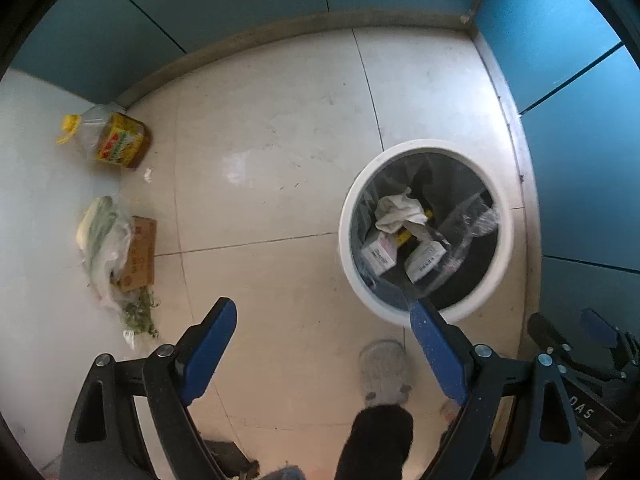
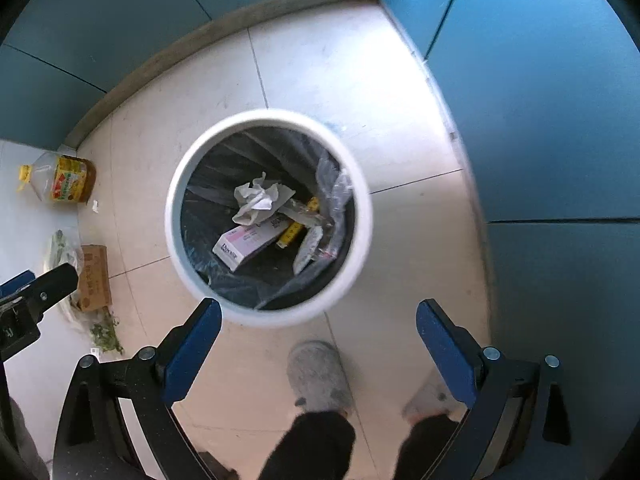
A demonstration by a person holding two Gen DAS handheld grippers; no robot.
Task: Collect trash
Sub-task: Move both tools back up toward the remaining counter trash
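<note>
Bin (image 2: 176, 216) centered only under right claw (image 2: 319, 322)

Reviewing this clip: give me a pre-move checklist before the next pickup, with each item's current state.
1. Left tool open and holding nothing: ok.
2. Right tool open and holding nothing: ok.
3. Bin upright, liner in place, room above the crumpled paper and boxes: ok.
4. Trash remaining on the floor: not ok; oil bottle, cardboard box and plastic bag of greens lie by the left wall.
5. Floor path from bin to those items free of obstacles: ok; only the person's slipper is near the tools.
6. Whether the oil bottle is empty and really trash: cannot tell.
</note>
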